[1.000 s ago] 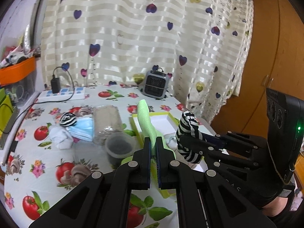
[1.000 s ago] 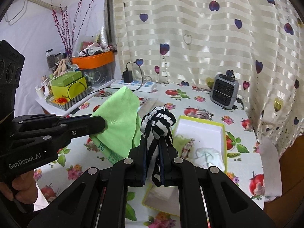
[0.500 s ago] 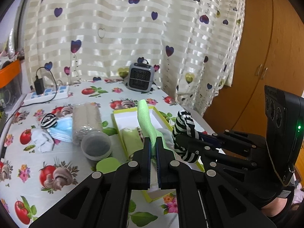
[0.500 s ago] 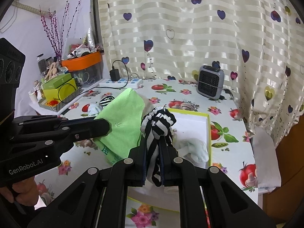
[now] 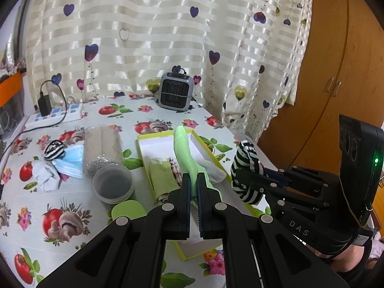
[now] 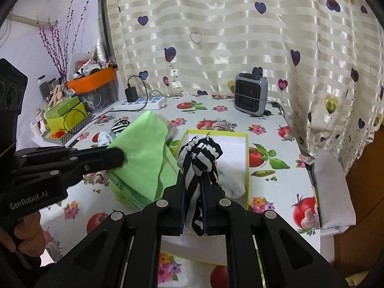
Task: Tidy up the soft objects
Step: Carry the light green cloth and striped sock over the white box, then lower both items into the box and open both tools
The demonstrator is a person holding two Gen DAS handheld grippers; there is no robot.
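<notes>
Your left tool [image 5: 194, 182] is clamped on a green cloth [image 5: 184, 153], which stands up over the open yellow-rimmed box [image 5: 204, 144]. Your right tool [image 6: 193, 192] is clamped on a black-and-white striped sock [image 6: 199, 153], also above the box, with the cloth at its 9 o'clock and nearly touching. In the box lie a pale white sock [image 6: 231, 177] and a folded green piece [image 5: 160, 172]. From the box, a round tub [image 5: 112, 187] and a clear roll [image 5: 102, 148] crowd the 9 o'clock side. The desk [image 6: 271, 129] edge runs close at 3 o'clock. Open desk lies toward the heater [image 6: 250, 97] at 12.
</notes>
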